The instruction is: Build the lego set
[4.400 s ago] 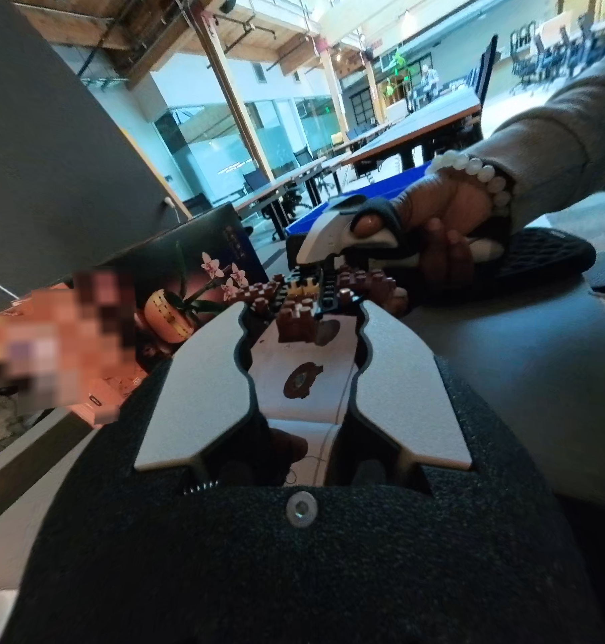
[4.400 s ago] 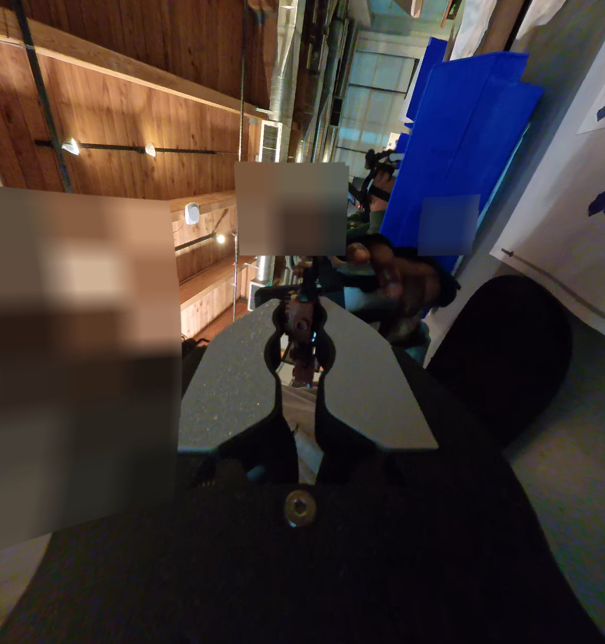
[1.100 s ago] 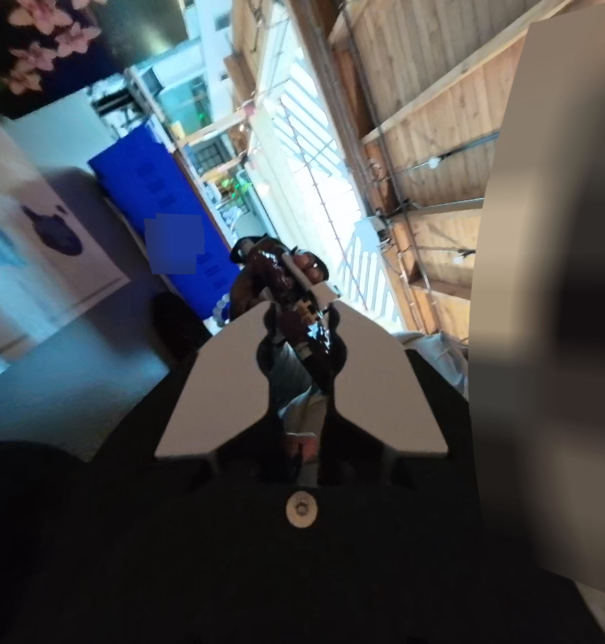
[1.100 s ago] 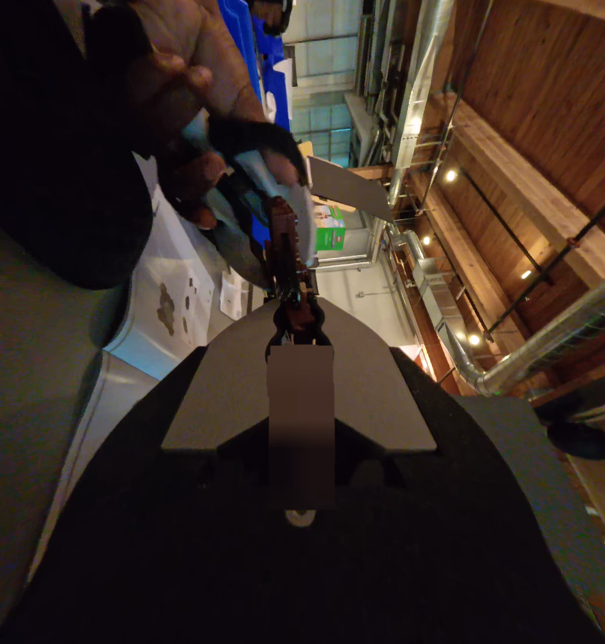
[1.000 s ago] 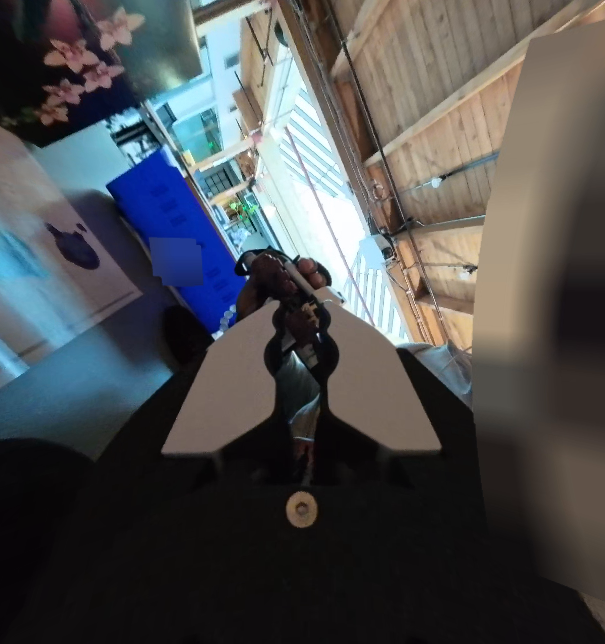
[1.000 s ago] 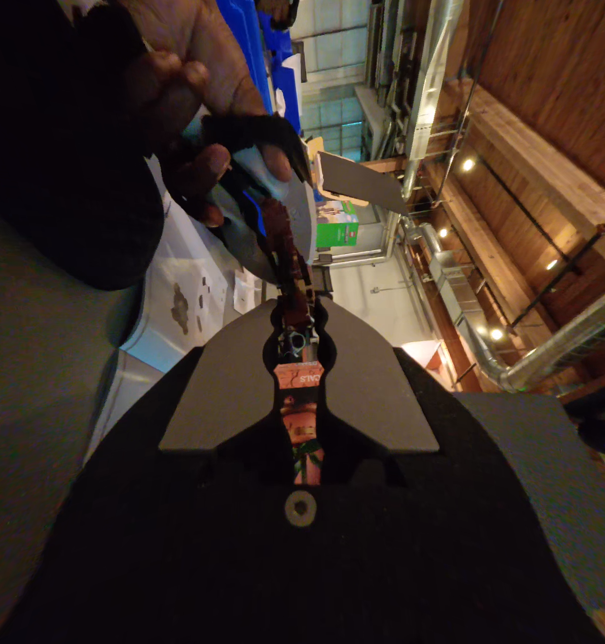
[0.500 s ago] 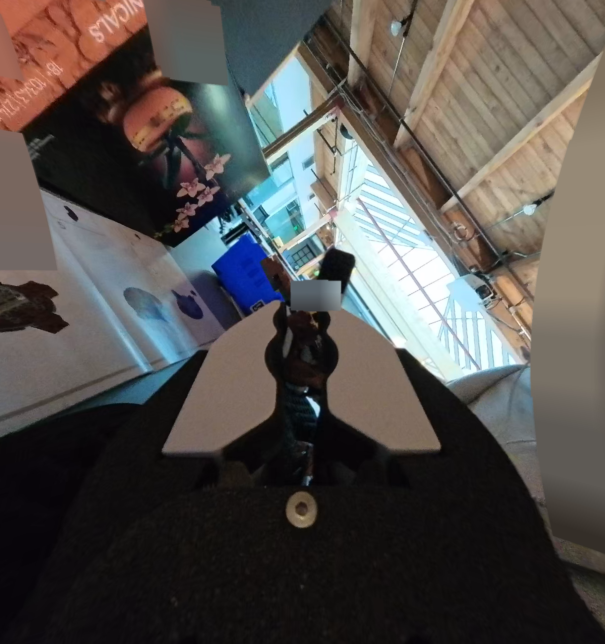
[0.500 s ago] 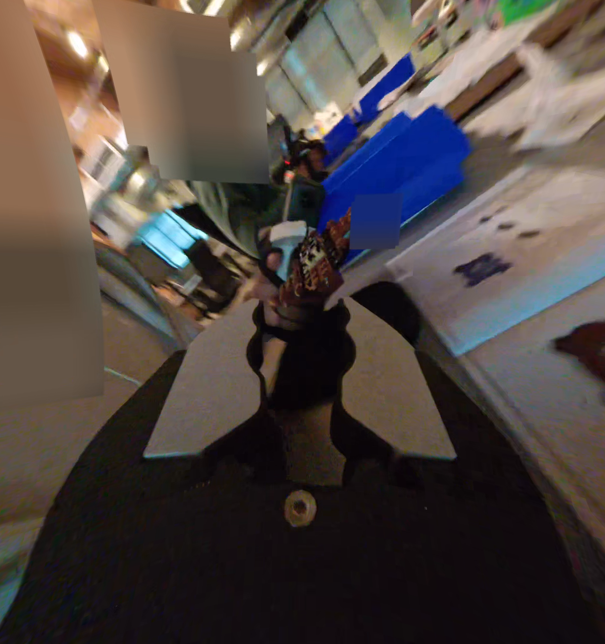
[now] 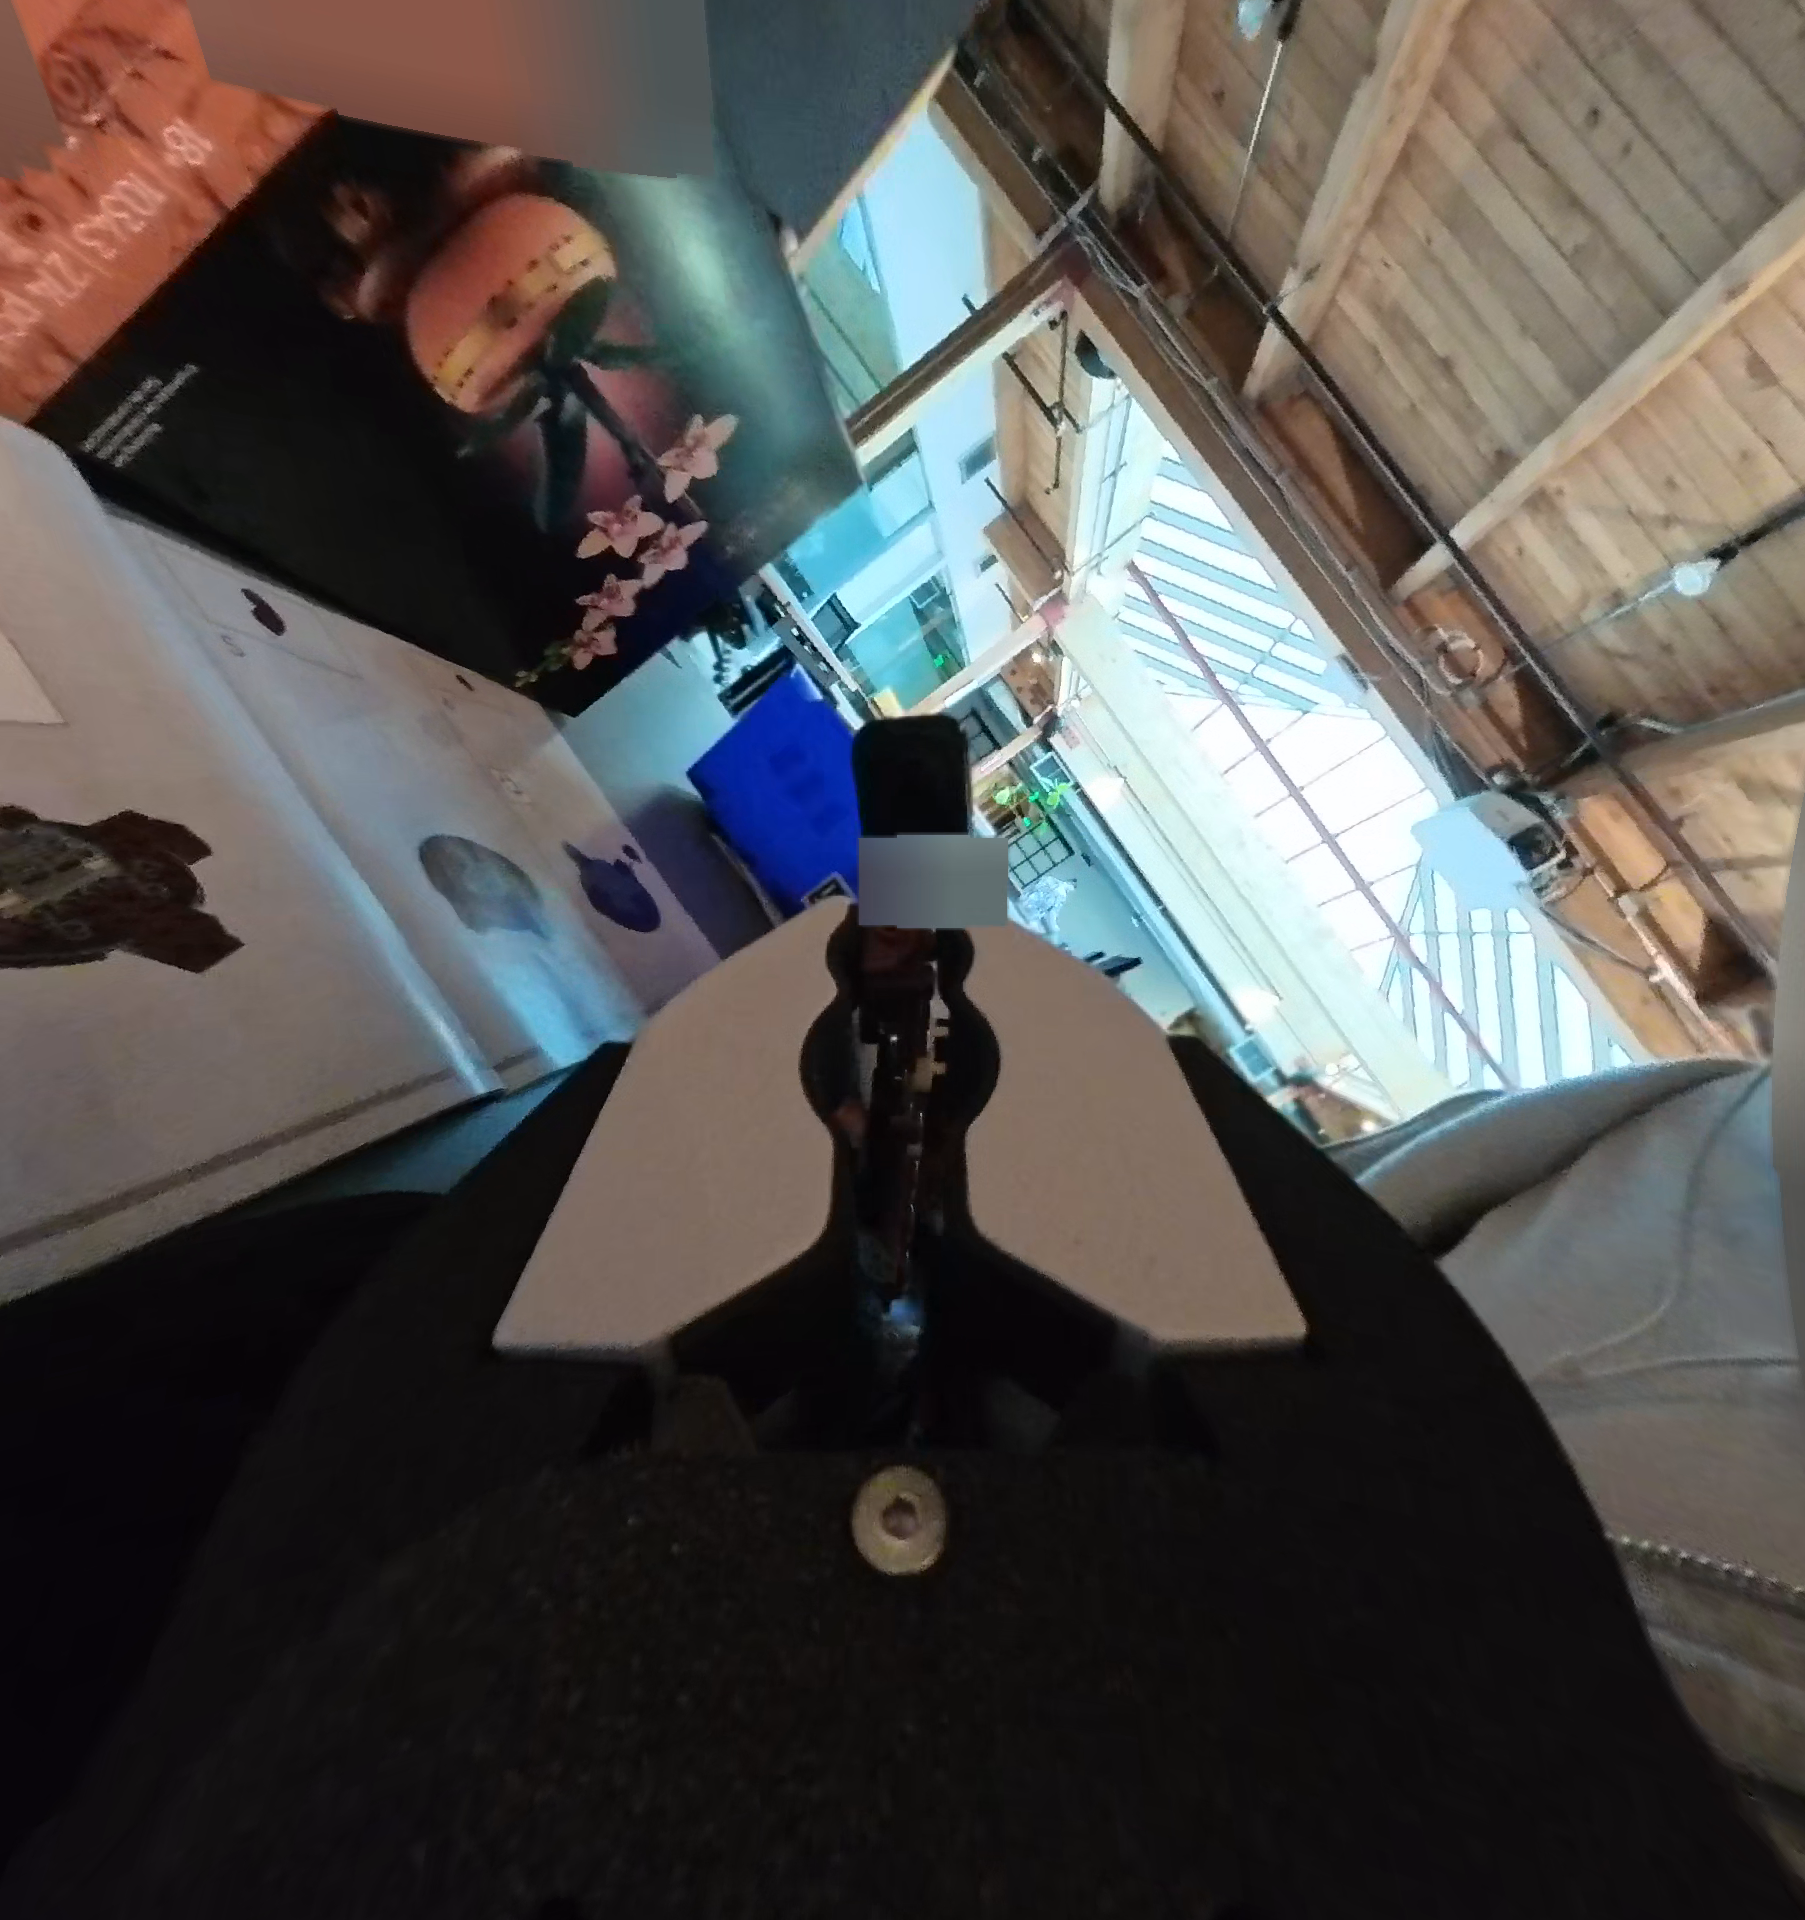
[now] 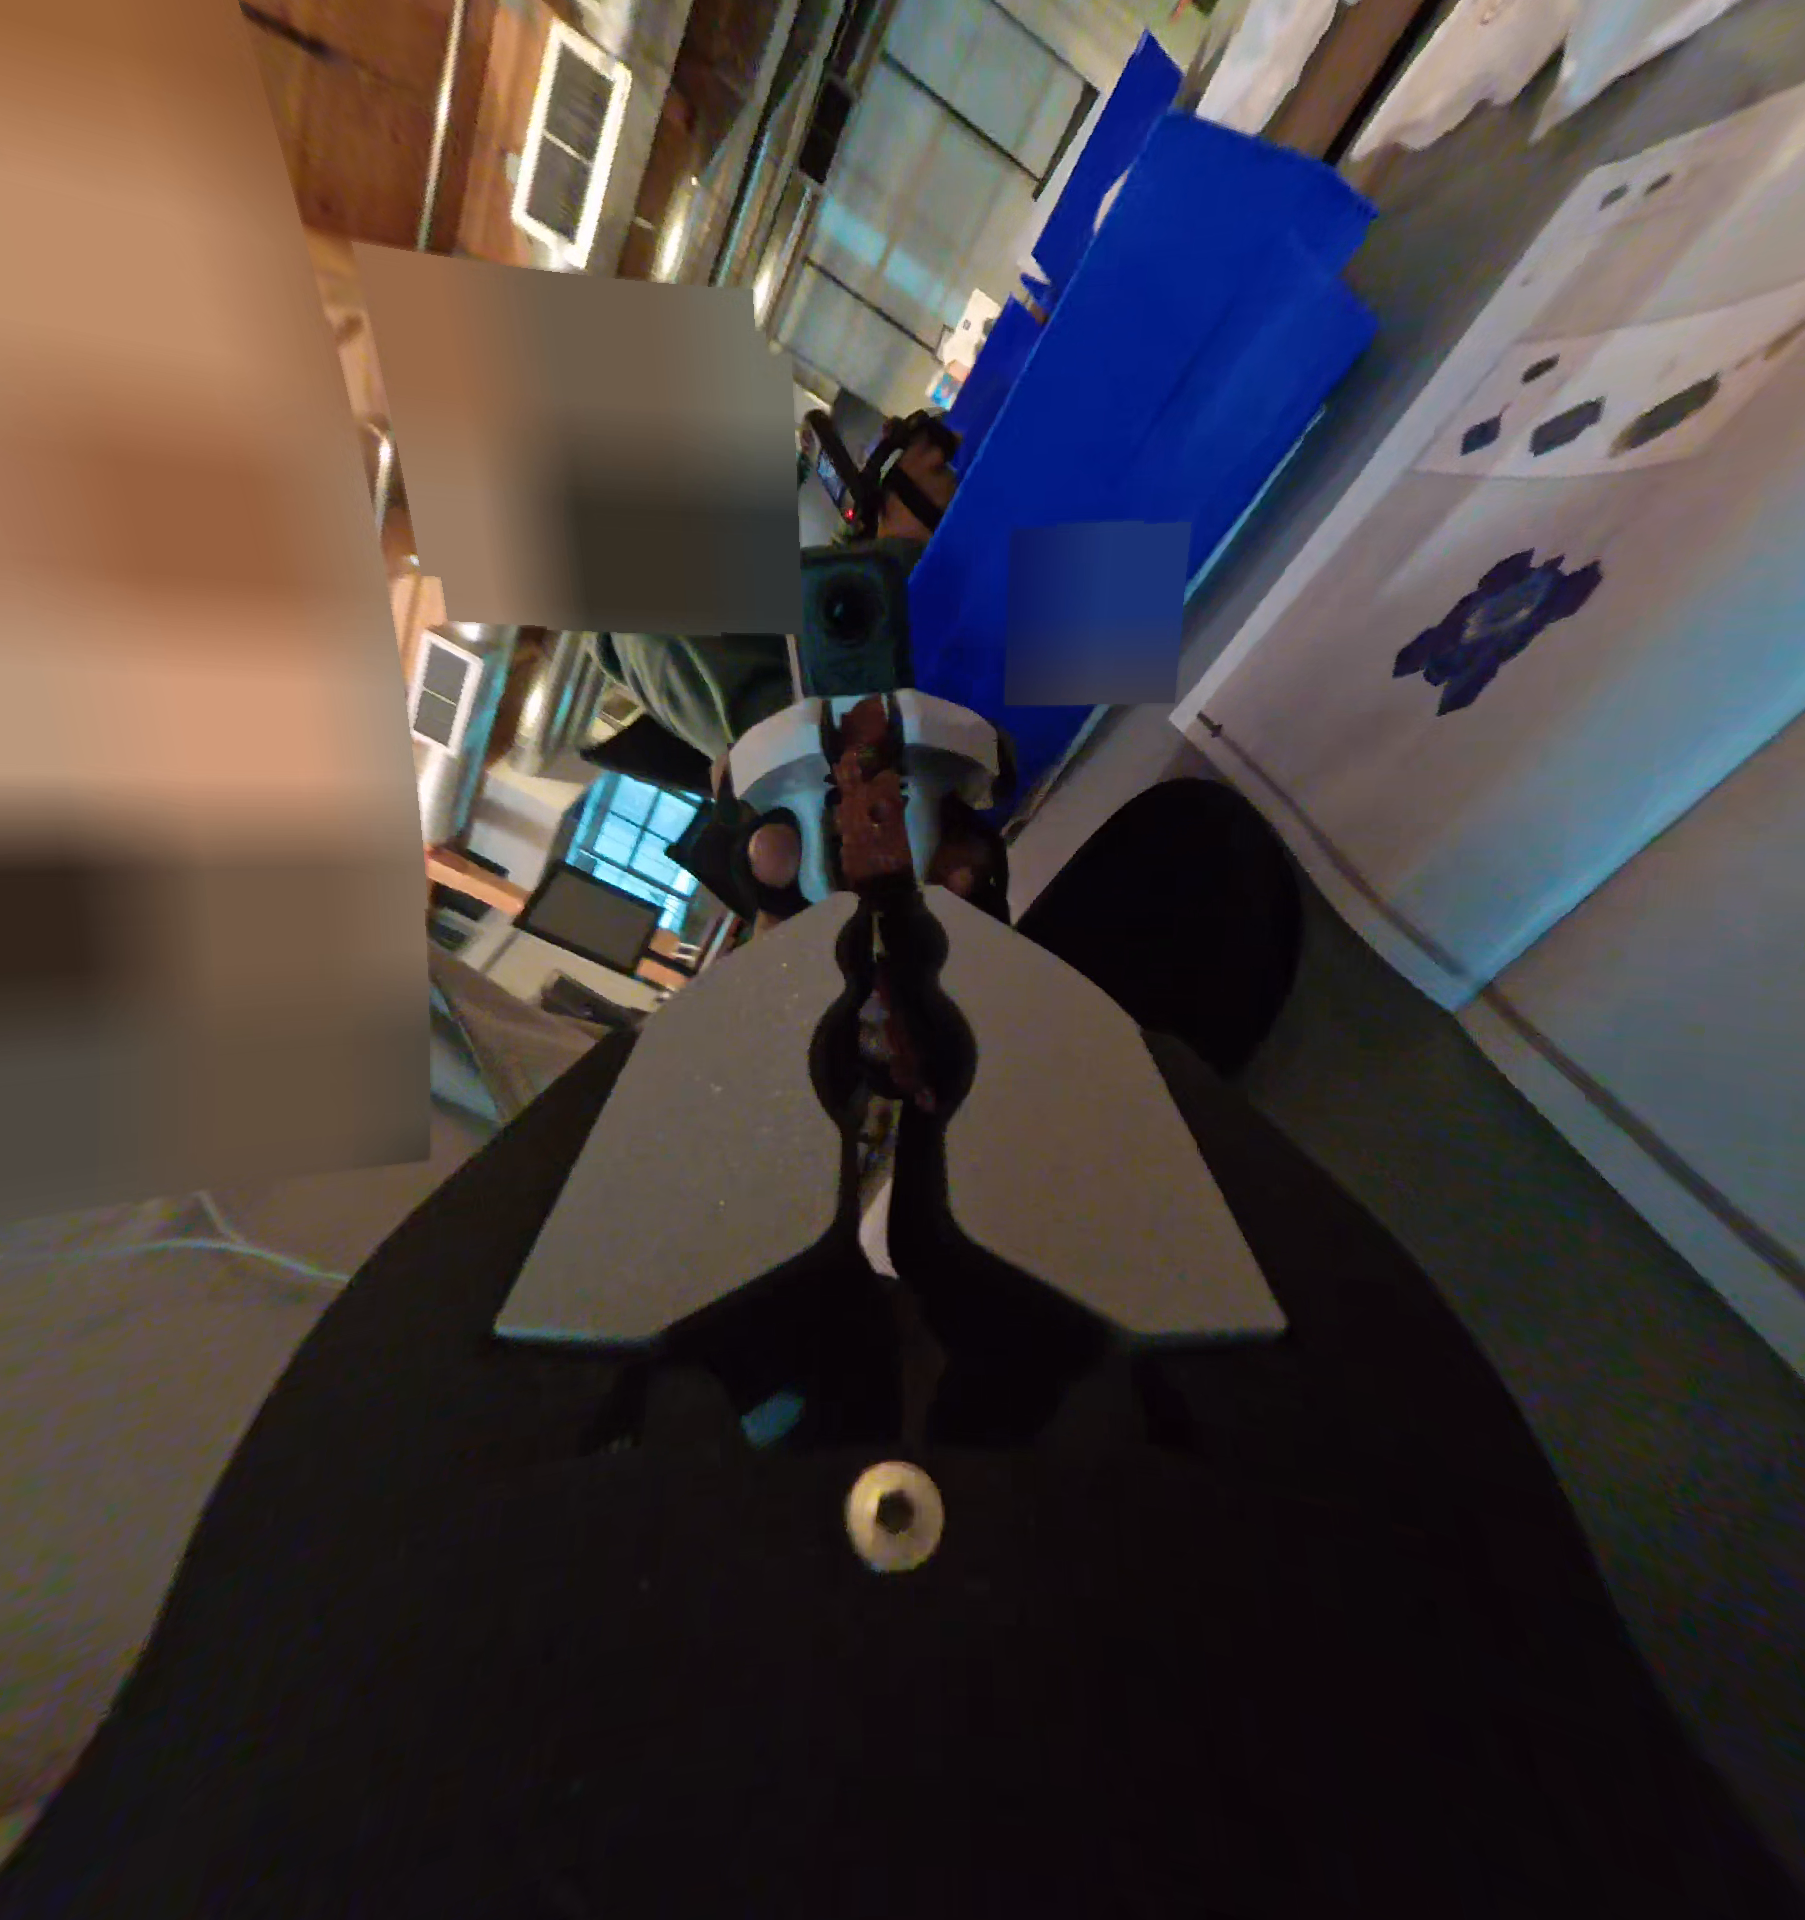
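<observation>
Your left gripper [image 9: 899, 940] and right gripper [image 10: 882, 914] both clench one brown brick model [image 10: 870, 821], edge-on between them, beside a white booklet [image 9: 254, 831].

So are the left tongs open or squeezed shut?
Squeezed shut. In the left wrist view the left tongs pinch a thin brown brick assembly edge-on, with both fingers against it.

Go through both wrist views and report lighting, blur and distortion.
Left wrist view: sharp, bright daylight through the skylight, wide-angle bending of the ceiling beams, brick assembly dark between the fingers. Right wrist view: dimmer and warmer, edges slightly soft, brown assembly still readable, blue bins saturated.
</observation>
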The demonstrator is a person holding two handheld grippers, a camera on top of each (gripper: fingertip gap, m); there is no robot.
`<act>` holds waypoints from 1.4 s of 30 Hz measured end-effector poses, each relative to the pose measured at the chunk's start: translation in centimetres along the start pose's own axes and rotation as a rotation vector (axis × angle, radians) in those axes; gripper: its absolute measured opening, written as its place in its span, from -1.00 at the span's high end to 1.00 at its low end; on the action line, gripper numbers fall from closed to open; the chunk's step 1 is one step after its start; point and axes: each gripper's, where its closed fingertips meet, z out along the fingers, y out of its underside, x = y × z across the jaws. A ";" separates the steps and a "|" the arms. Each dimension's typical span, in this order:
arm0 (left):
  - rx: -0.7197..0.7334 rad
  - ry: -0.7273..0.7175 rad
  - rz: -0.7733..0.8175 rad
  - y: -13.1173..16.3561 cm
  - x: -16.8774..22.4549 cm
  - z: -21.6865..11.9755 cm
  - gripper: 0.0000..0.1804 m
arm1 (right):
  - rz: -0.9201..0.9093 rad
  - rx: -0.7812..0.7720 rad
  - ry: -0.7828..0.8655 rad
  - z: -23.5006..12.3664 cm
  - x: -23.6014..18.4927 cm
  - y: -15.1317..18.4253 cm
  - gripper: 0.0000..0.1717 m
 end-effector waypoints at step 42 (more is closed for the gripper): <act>-0.563 -0.980 0.870 -4.2 -8.3 -5.9 0.42 | -0.748 -0.536 0.981 -2.5 7.4 -3.6 0.31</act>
